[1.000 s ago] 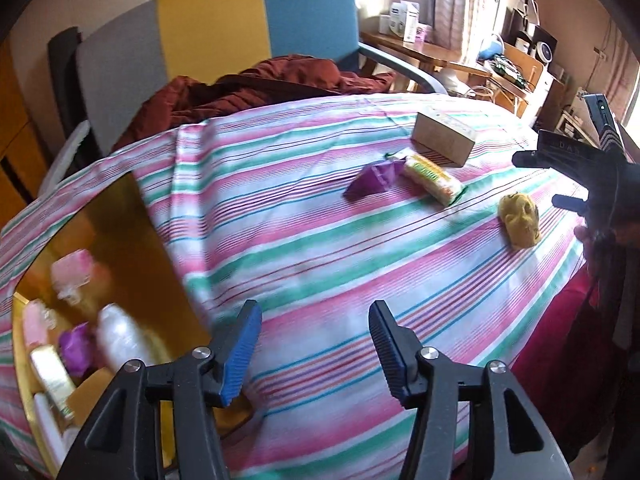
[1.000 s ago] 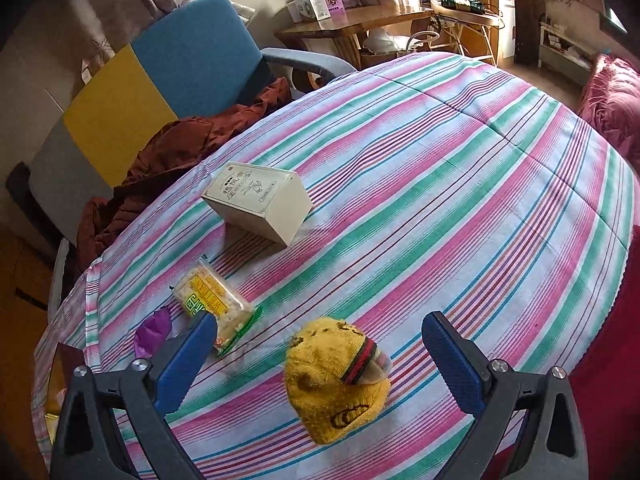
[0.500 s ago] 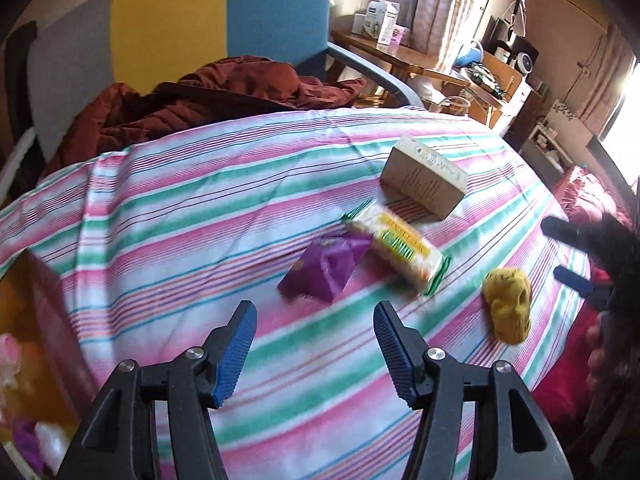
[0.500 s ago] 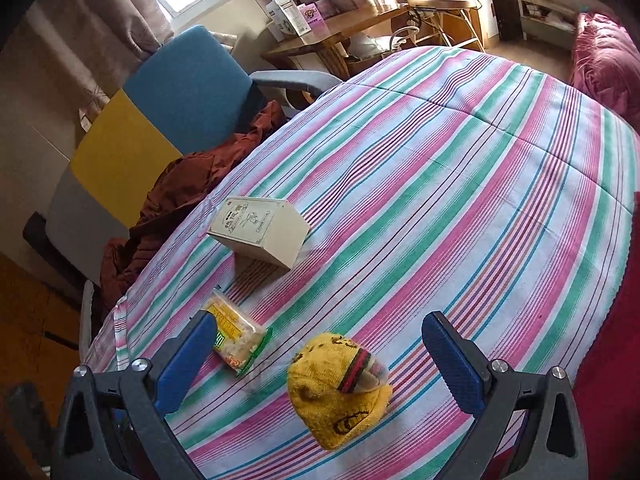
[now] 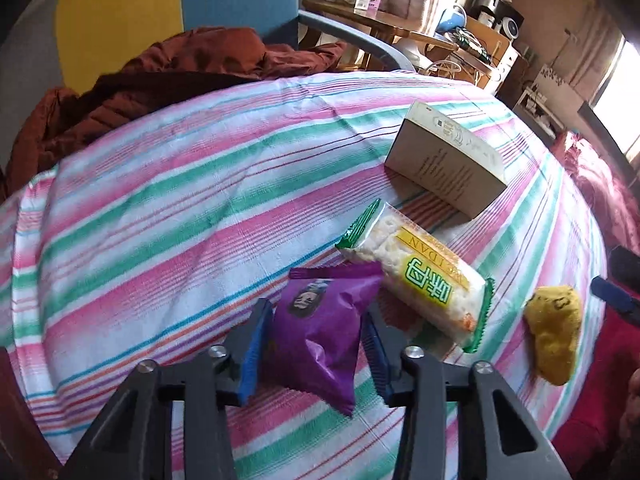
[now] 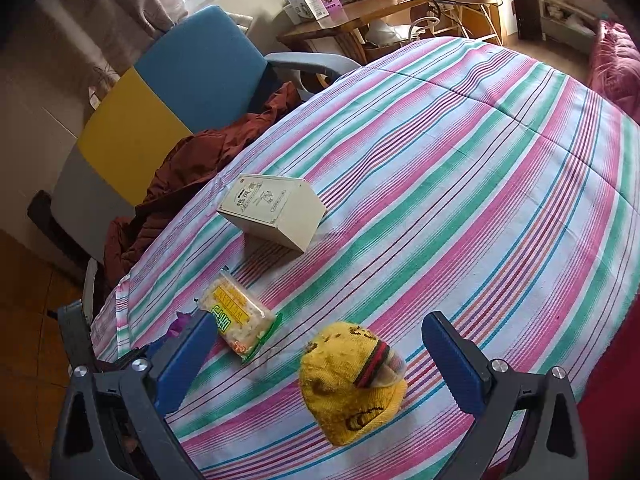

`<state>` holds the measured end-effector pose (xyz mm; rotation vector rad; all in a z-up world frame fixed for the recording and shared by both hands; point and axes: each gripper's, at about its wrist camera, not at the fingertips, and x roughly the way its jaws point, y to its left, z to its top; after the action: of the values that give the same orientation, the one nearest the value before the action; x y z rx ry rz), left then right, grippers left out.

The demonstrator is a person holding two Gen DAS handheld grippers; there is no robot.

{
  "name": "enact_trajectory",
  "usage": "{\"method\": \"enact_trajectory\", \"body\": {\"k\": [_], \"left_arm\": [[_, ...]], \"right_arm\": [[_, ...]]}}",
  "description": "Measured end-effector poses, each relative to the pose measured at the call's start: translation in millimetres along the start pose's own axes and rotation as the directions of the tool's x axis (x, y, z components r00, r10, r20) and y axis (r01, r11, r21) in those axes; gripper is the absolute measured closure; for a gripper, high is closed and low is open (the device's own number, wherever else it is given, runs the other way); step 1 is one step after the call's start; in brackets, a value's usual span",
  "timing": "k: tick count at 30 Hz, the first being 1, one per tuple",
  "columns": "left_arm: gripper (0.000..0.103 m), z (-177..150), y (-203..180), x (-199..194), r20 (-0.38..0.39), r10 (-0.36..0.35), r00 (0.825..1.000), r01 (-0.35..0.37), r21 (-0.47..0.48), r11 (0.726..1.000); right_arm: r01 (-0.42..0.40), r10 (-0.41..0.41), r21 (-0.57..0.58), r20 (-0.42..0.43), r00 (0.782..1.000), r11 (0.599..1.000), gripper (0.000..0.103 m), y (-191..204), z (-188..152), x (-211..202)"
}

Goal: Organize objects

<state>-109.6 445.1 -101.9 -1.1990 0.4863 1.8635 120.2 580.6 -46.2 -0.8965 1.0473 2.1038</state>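
While the left gripper (image 5: pixel 316 334) straddled the purple packet (image 5: pixel 320 328), its jaws stood narrow on either side of the foil, close to it or just touching — whether they already pinched it could not be told. The right gripper (image 6: pixel 320 360) hovered over the yellow hat (image 6: pixel 352 380) with jaws wide and empty. By judgement the task was partly done at most: four items lay loose on the striped cloth (image 6: pixel 460 184) — packet, rice-cracker pack (image 5: pixel 416 280) touching the packet's far corner, box (image 5: pixel 444 168) just beyond, and hat near the cloth's edge. No container showed in either view, so what had been stowed could not be judged. The surface was a soft, slightly rumpled cloth in pink, green and white stripes. Behind it stood a chair (image 6: pixel 176 92) of blue, yellow and grey panels with a rust-brown garment (image 5: pixel 168 76) heaped on it; a cluttered wooden desk (image 6: pixel 360 12) and curtains lay beyond.
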Motion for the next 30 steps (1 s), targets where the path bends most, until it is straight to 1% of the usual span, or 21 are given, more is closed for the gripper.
{"method": "enact_trajectory", "body": {"k": [4,7,10,13,15,17,19,21,24,25,28,30], "left_arm": [[0.066,-11,-8,-5,0.006,0.040,0.999,-0.040,0.025,0.999],[0.066,-30,-13,-15,0.013,0.058,0.998,-0.058,-0.006,0.998],[0.066,-52,-19,-25,0.051,0.103,0.993,-0.102,-0.030,0.994],[0.066,-71,-26,-31,0.104,0.134,0.985,-0.132,-0.026,0.991],[0.066,-73,-25,-32,0.114,0.133,0.985,-0.130,-0.033,0.991],[0.066,-70,-21,-30,0.101,0.112,0.989,-0.108,-0.045,0.993],[0.066,-66,-21,-28,0.095,0.100,0.990,-0.096,-0.047,0.994],[0.066,-67,-21,-27,0.100,0.098,0.990,-0.094,-0.048,0.994],[0.066,-70,-18,-27,0.113,0.087,0.990,-0.079,-0.072,0.994],[0.066,-70,-17,-27,0.114,0.082,0.990,-0.073,-0.080,0.994],[0.066,-70,-16,-27,0.115,0.073,0.991,-0.063,-0.083,0.995],[0.065,-70,-14,-27,0.116,0.062,0.991,-0.052,-0.089,0.995]], "right_arm": [[0.003,-0.003,-0.008,-0.004,1.000,1.000,0.000,2,-1,1],[0.000,0.000,-0.006,-0.005,1.000,1.000,0.000,2,-1,1],[-0.001,0.001,-0.012,-0.017,1.000,1.000,0.000,3,-2,4],[0.003,-0.005,-0.034,-0.041,0.999,0.999,0.000,8,-4,8],[0.010,-0.014,-0.061,-0.057,0.998,0.998,0.000,13,-6,10],[0.002,-0.008,-0.095,-0.070,0.998,0.995,0.000,19,-5,12],[0.005,-0.020,-0.164,-0.085,0.996,0.986,0.000,30,1,15],[0.031,-0.049,-0.260,-0.062,0.997,0.965,0.000,43,12,18],[0.087,-0.110,-0.405,-0.033,0.993,0.910,0.000,62,36,36],[0.108,-0.133,-0.453,-0.024,0.991,0.885,0.000,68,43,44],[0.180,-0.212,-0.588,0.016,0.977,0.788,0.000,92,59,75],[0.201,-0.247,-0.645,0.020,0.969,0.737,0.000,105,67,97]]}}
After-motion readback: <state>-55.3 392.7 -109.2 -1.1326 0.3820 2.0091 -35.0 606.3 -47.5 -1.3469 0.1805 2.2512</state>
